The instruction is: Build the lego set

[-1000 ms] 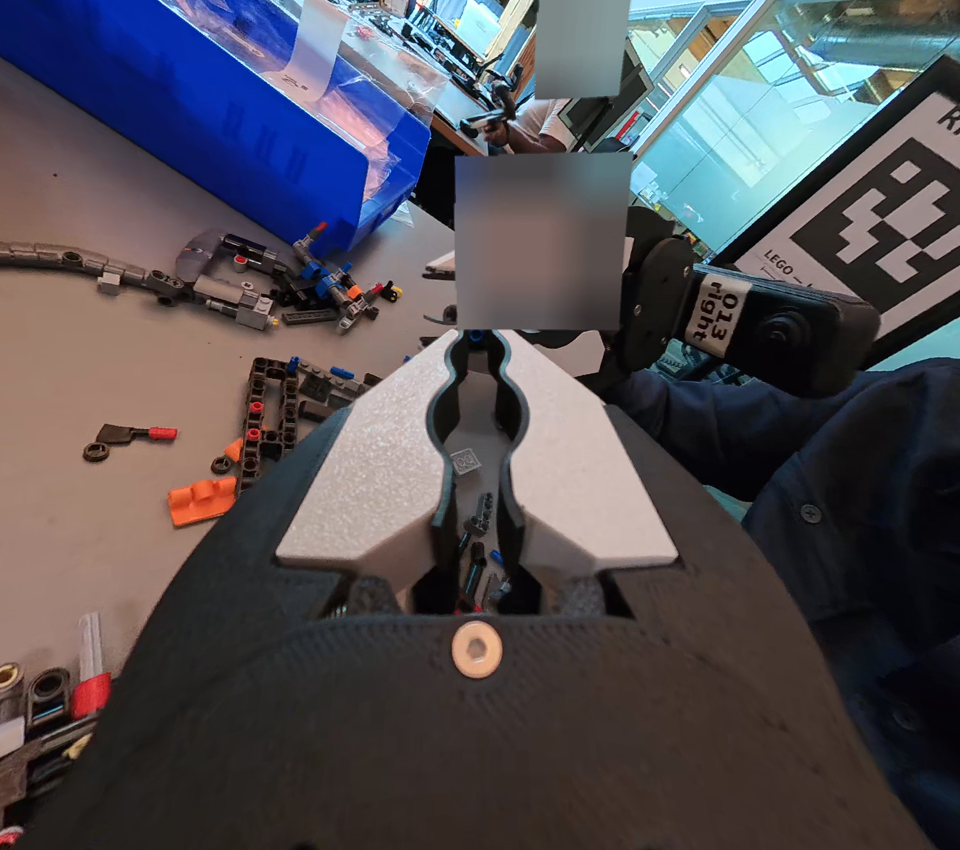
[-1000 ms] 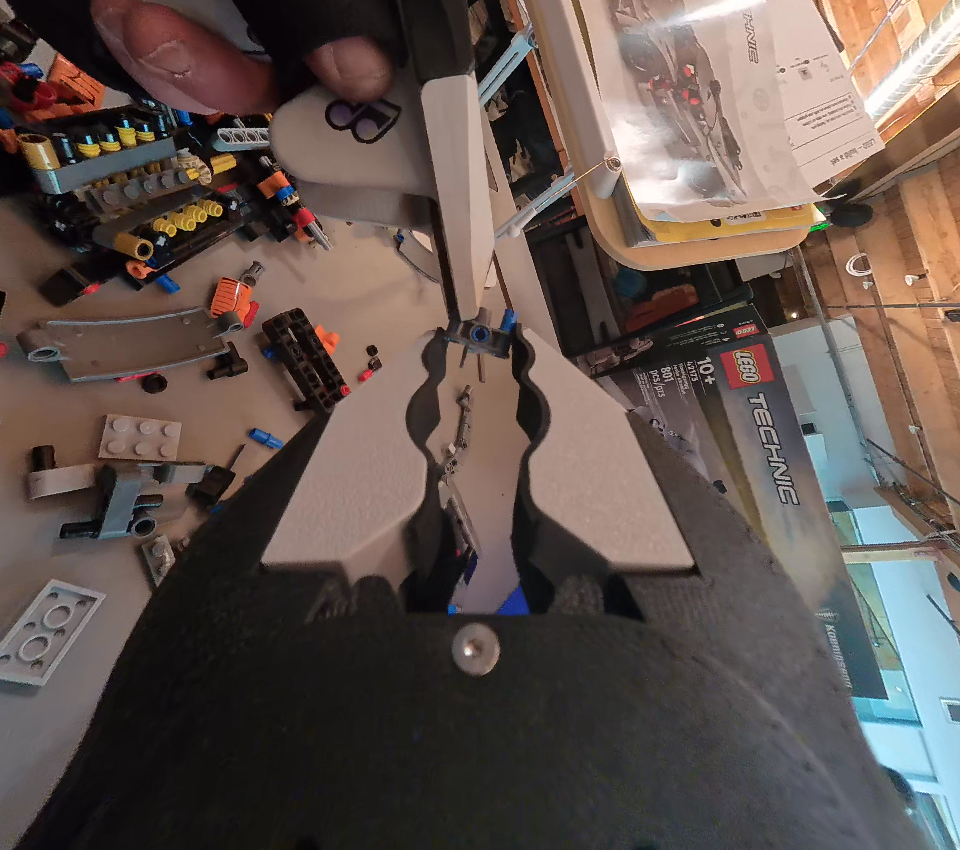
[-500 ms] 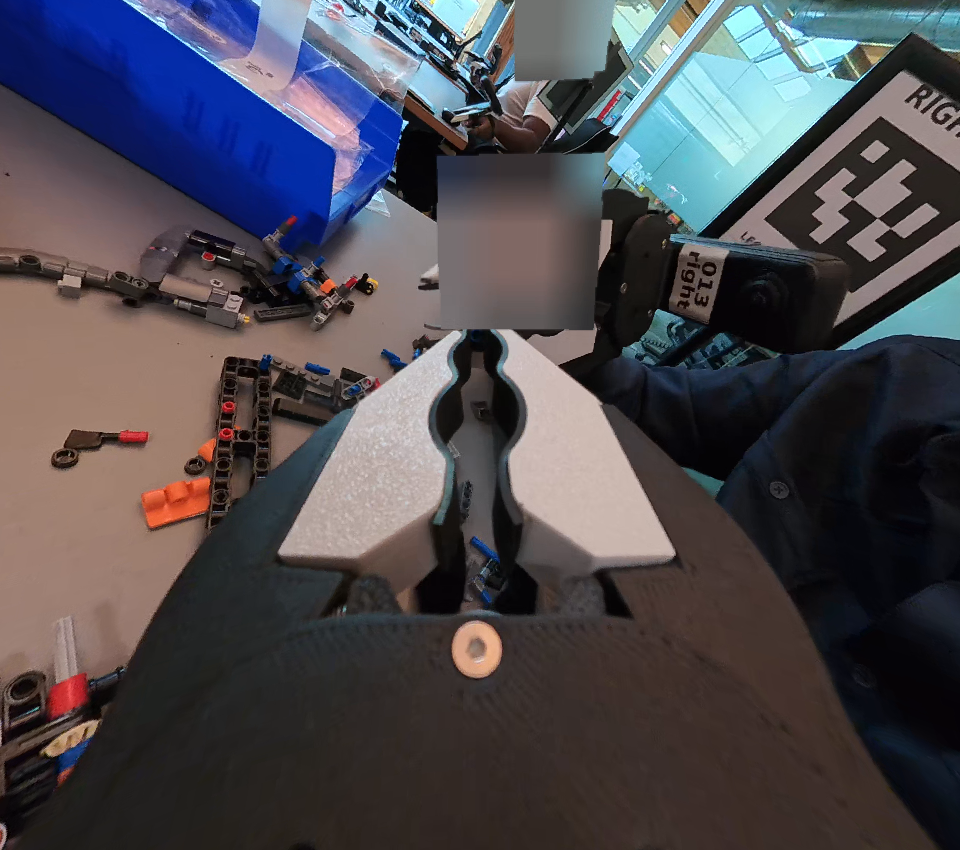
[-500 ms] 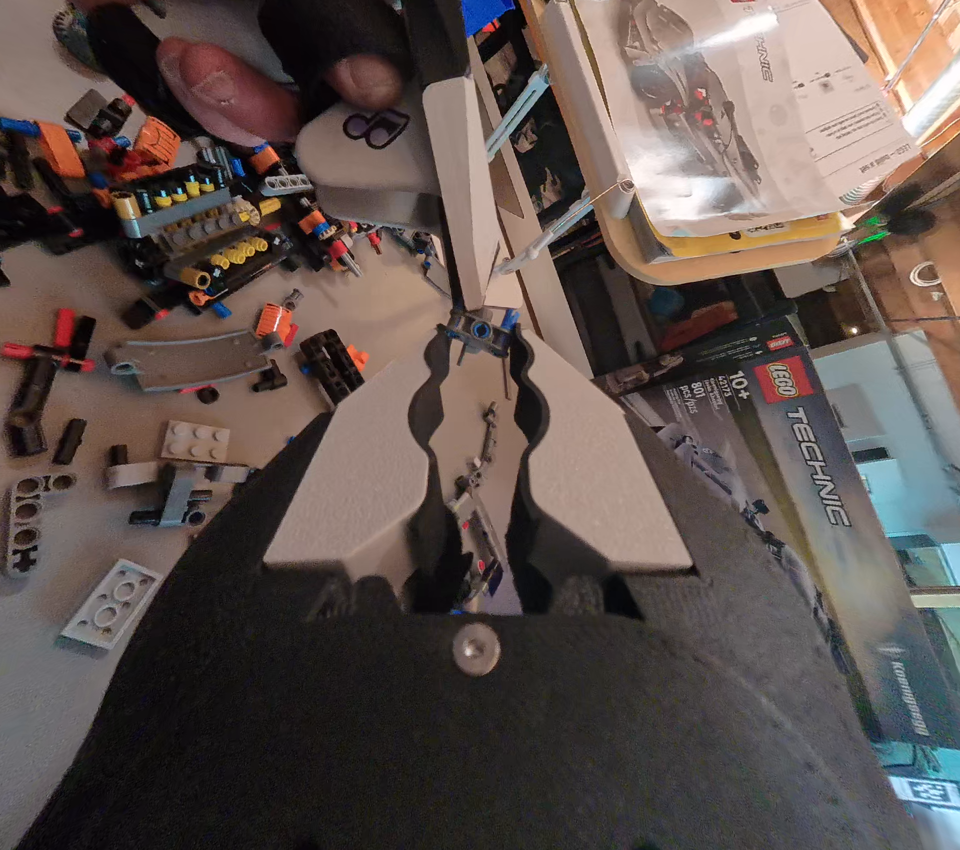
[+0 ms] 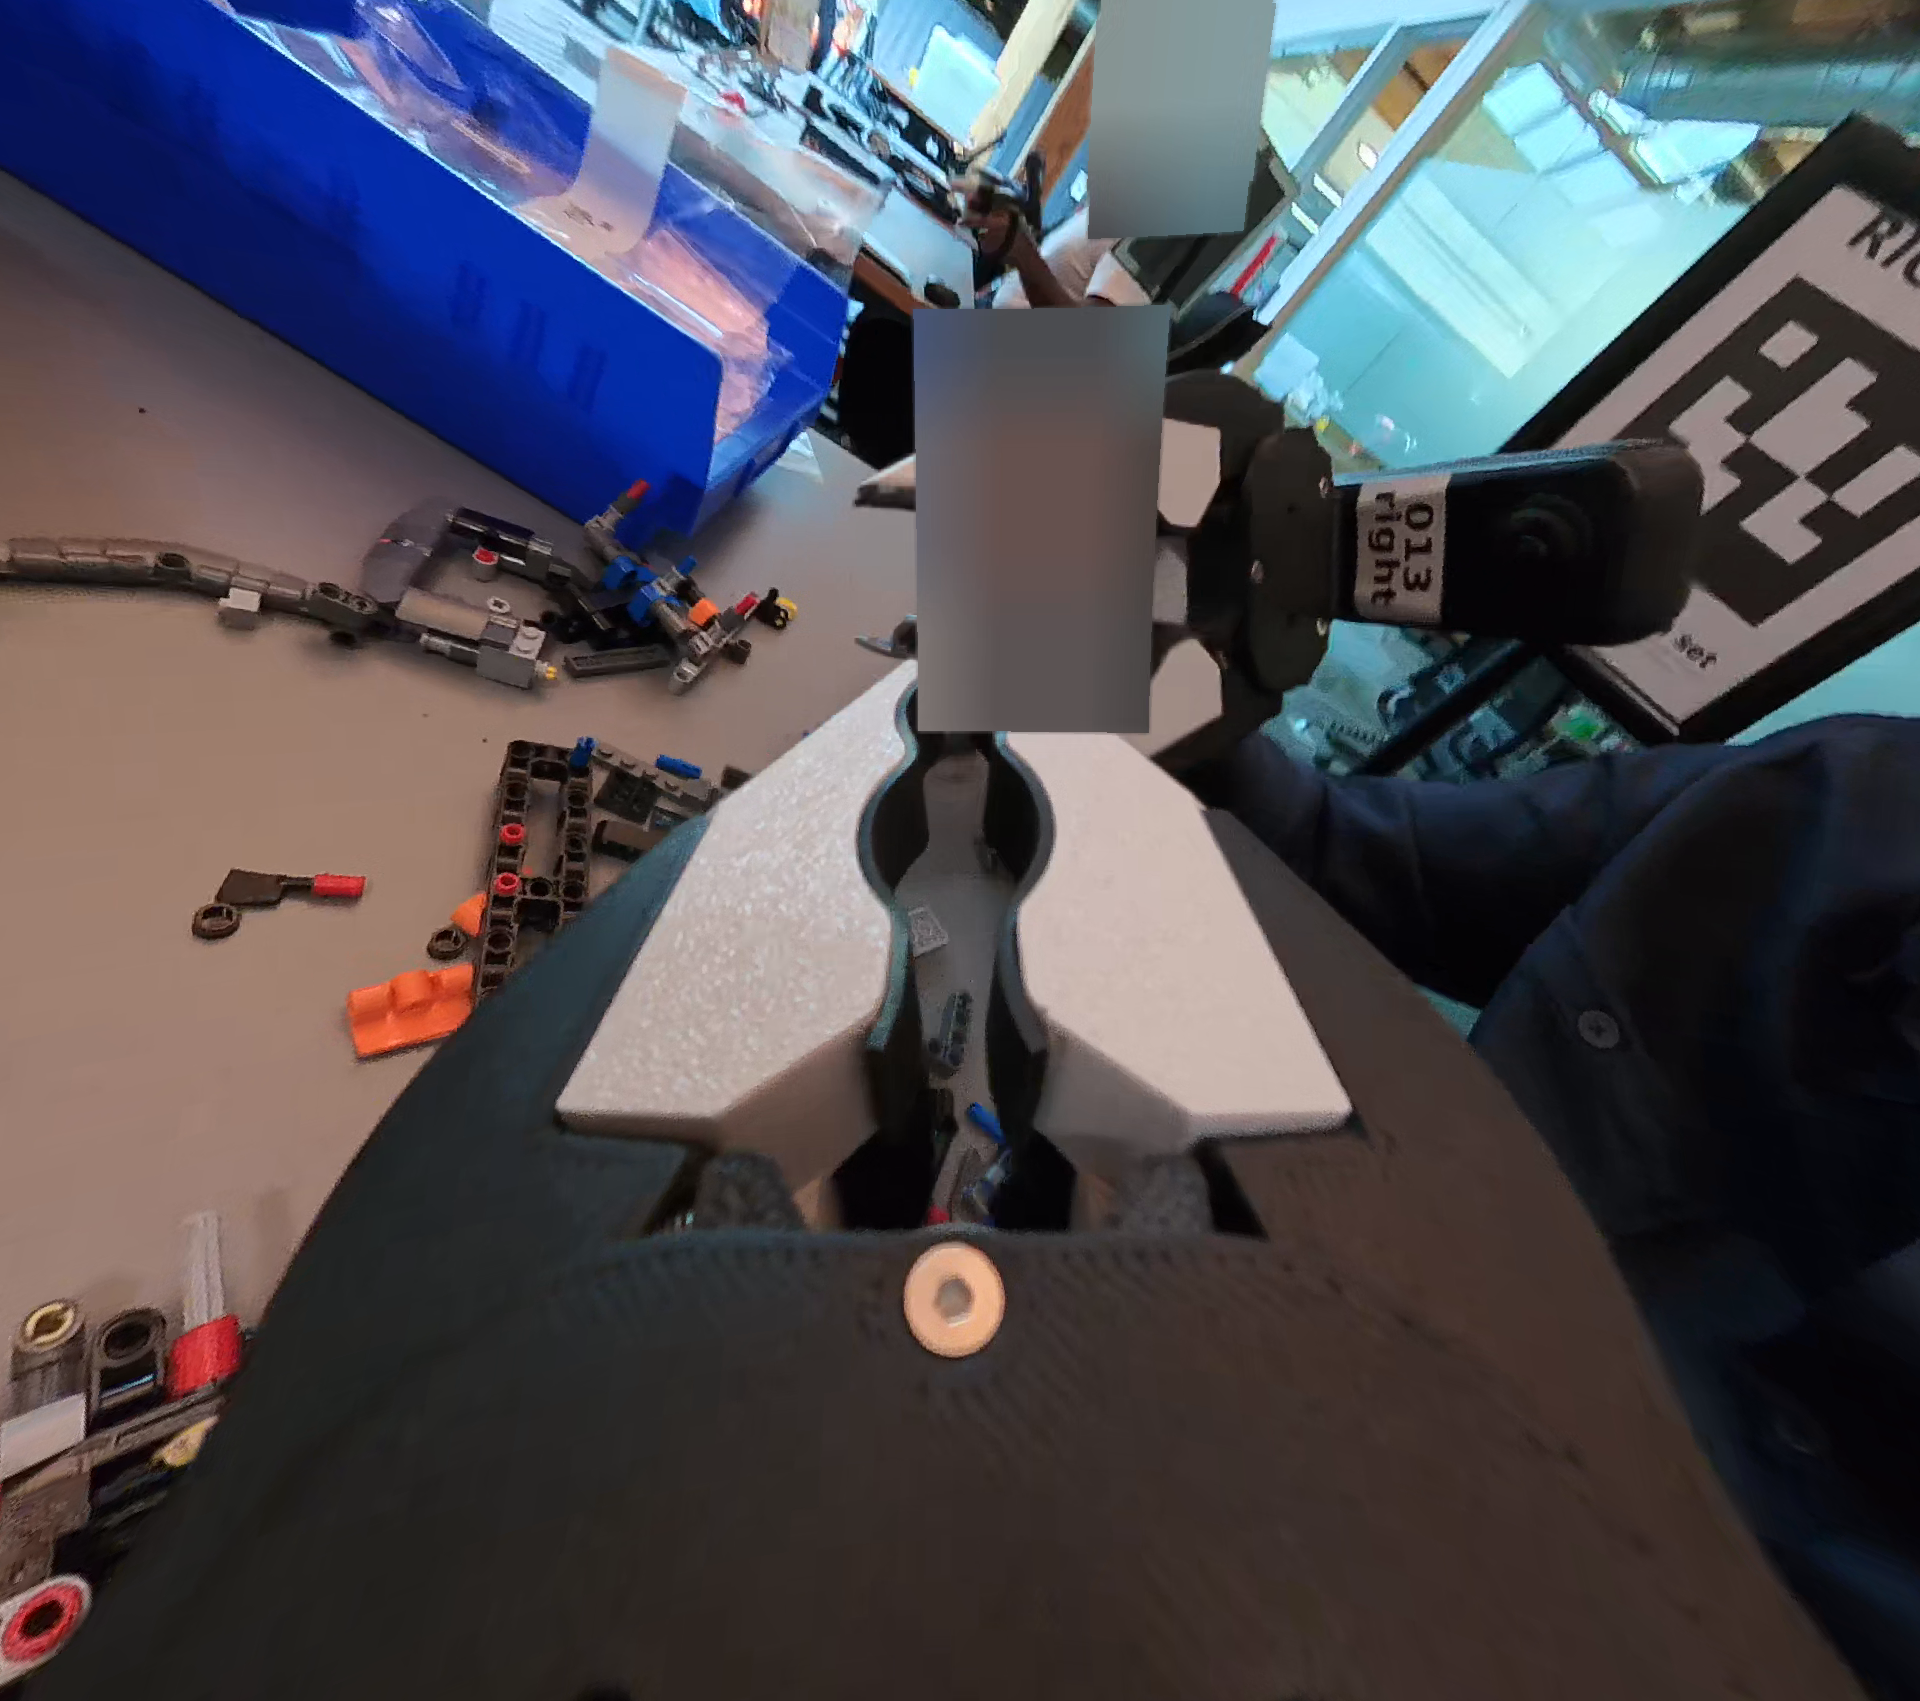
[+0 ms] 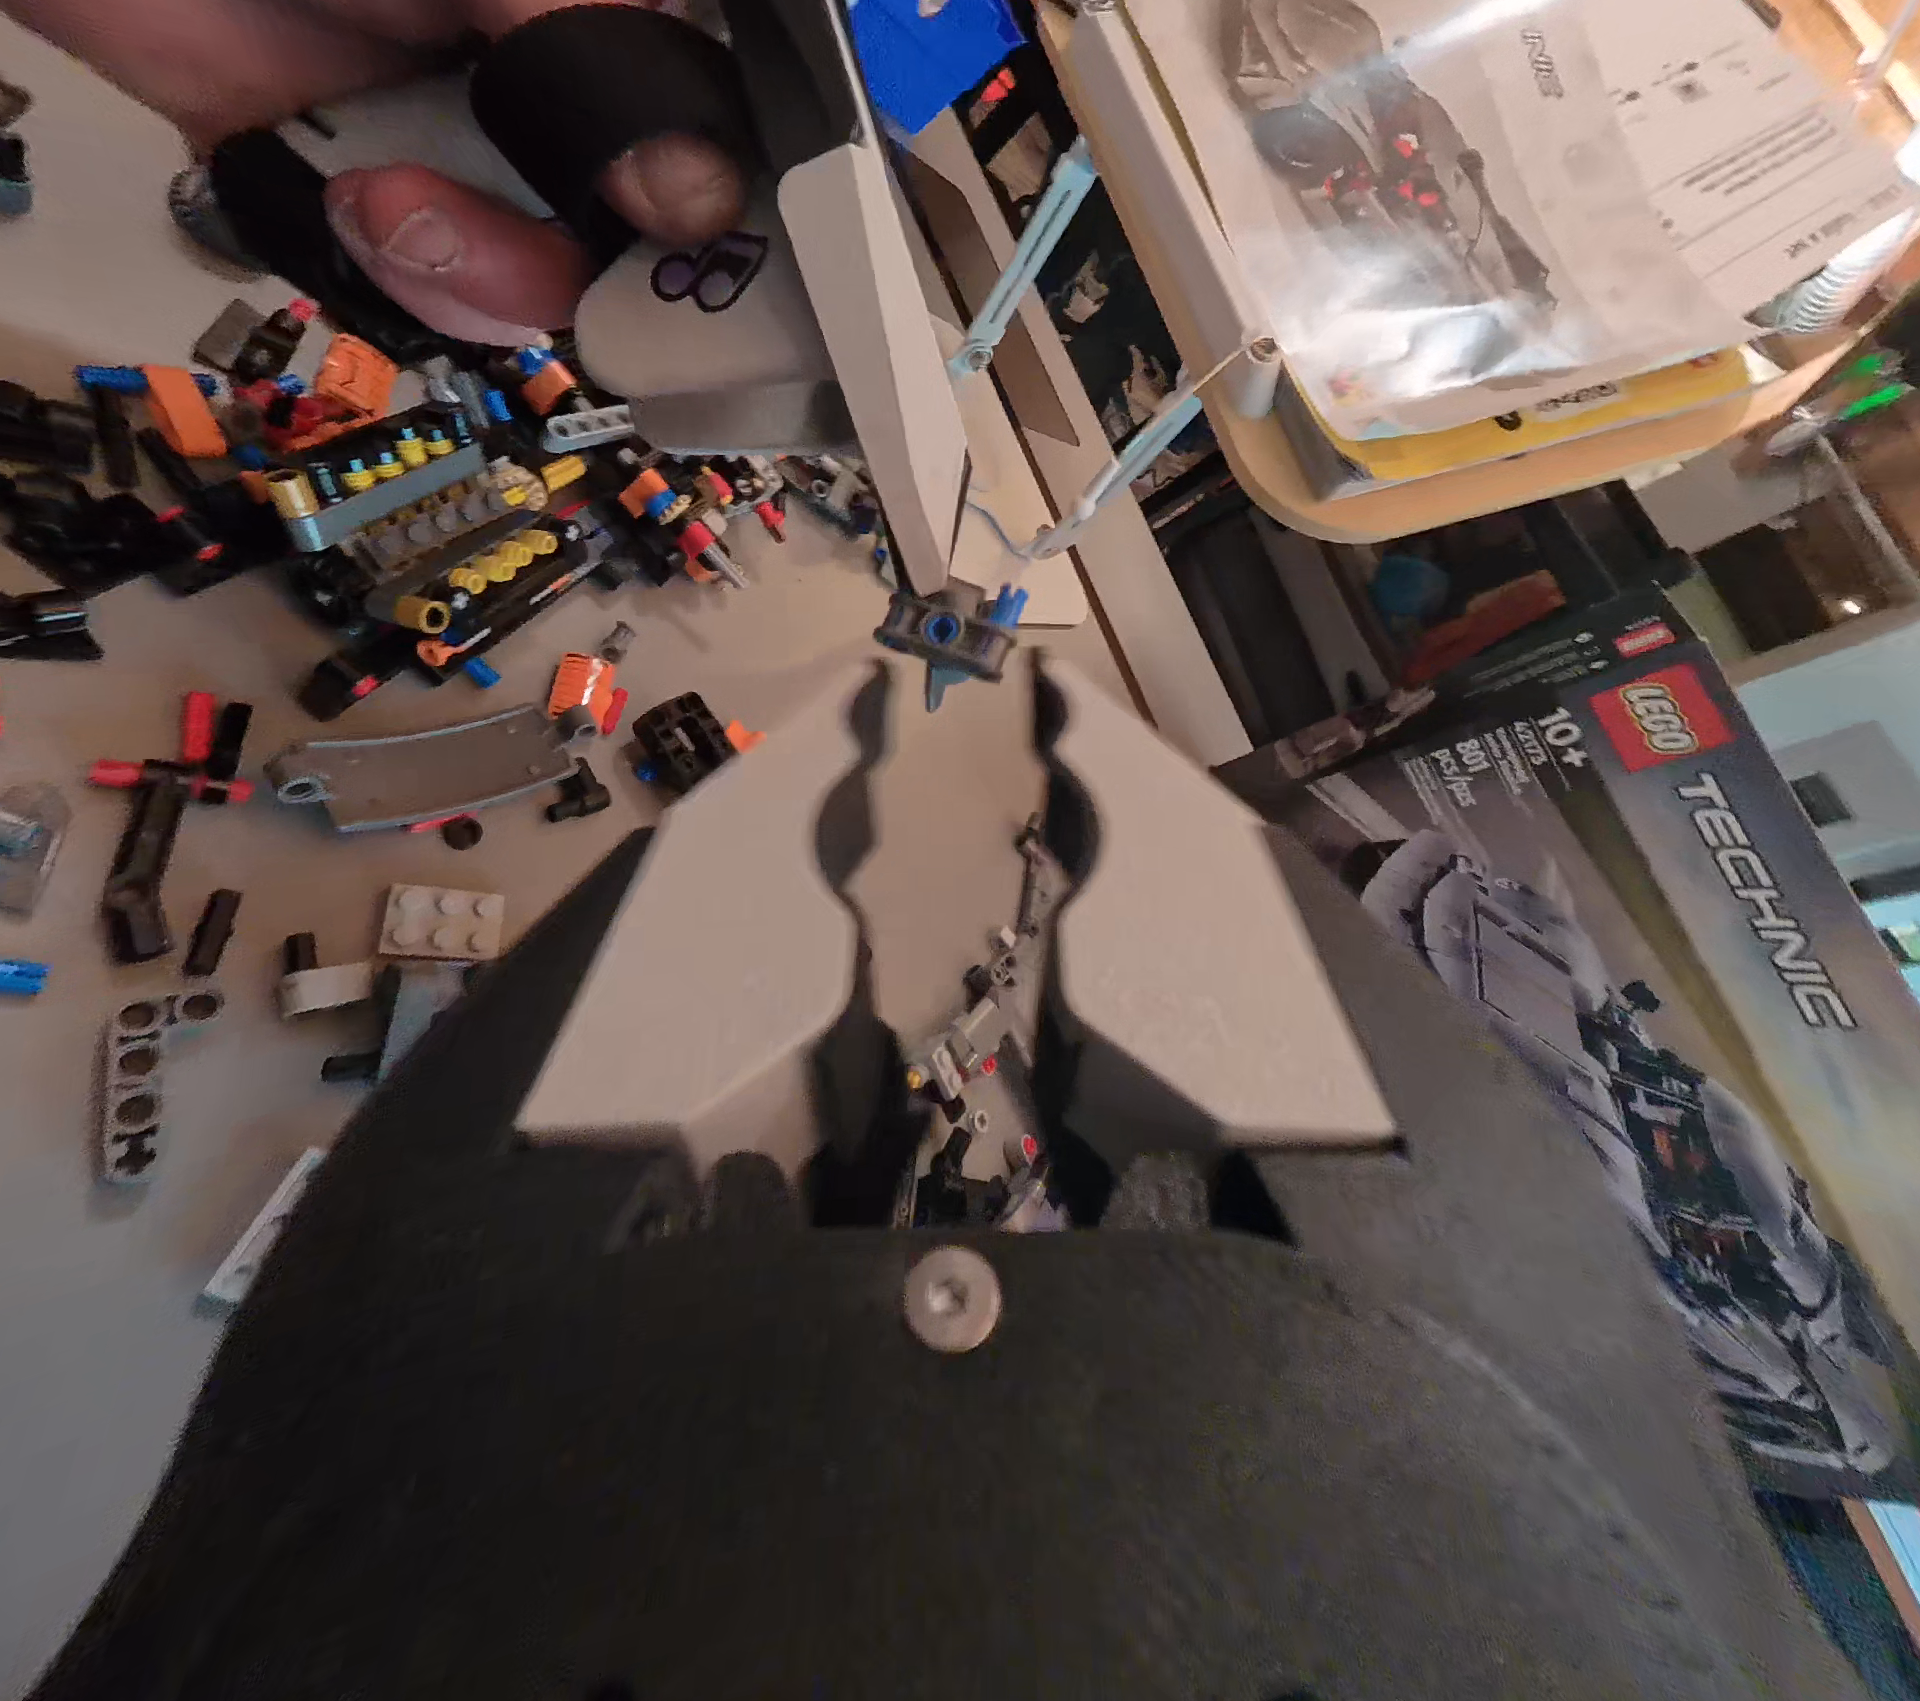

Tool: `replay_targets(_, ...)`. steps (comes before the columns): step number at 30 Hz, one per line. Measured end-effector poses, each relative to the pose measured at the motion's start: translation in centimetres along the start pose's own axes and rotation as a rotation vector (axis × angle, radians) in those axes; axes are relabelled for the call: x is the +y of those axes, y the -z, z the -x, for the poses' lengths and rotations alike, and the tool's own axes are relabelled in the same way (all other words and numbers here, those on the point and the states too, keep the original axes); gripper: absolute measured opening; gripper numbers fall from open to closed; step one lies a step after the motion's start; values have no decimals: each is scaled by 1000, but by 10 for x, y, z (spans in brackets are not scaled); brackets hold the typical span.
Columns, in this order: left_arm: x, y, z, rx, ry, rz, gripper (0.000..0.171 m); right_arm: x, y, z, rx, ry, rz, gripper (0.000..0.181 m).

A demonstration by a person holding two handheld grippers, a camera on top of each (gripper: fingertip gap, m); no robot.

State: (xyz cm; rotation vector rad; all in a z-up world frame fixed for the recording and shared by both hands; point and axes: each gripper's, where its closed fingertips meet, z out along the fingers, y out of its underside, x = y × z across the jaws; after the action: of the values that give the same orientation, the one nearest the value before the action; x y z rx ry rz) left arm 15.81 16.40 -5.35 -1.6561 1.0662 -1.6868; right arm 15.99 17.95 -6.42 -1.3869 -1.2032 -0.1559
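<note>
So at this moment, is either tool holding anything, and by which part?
The left tool pinches a small dark grey connector with blue pins by its top edge. The right tool is open, holding nothing.

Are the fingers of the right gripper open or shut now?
Open. The right gripper shows a clear gap between its fingers, and the small grey piece sits beyond them, ungripped.

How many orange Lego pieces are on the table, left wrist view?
3: flat orange piece beside the black frame, small orange bit against it, orange connector in the far cluster. More may be hidden.

Blk claw bodies w/ grey fingers, silver screw, navy sleeve.
</note>
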Motion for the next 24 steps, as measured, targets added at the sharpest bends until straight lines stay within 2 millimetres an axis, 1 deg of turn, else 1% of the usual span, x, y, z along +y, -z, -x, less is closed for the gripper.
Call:
replay_targets(1, -1, 0, 1, -4, 1, -9, 1, -2, -1, 0, -5, -18, -4, 48)
replay_targets(2, 2, -2, 1, -24, -18, 5, 1, -3, -2, 5, -36, -44, -4, 52)
replay_targets(3, 1, -5, 0, -38, -40, 7, 1, -2, -5, 8, -48, -58, 11, 49)
replay_targets(5, 3, -8, 2, -70, -72, 24, 2, 4, -7, 3, 6, -29, 52, 34)
replay_targets(6, 3, -9, 1, -72, -77, 19, 1, 3, -5, 0, 17, -27, 48, 22)
replay_targets(8, 4, -10, 4, -91, -83, 22, 2, 6, -5, 0, 1, -54, 51, 22)
replay_targets(13, 7, -13, 10, -169, -139, 45, 2, 14, -7, 0, 9, -41, 114, 21)
replay_targets(17, 10, -14, 9, -176, -132, 69, 1, 17, -5, 1, 30, 53, 151, 19)
replay_targets(20, 13, -13, 8, -197, -158, 100, 1, 17, -4, 2, 58, 136, 176, 18)
replay_targets(24, 16, -11, 8, -227, -185, 127, 1, 18, -4, 5, 62, 177, 189, 18)
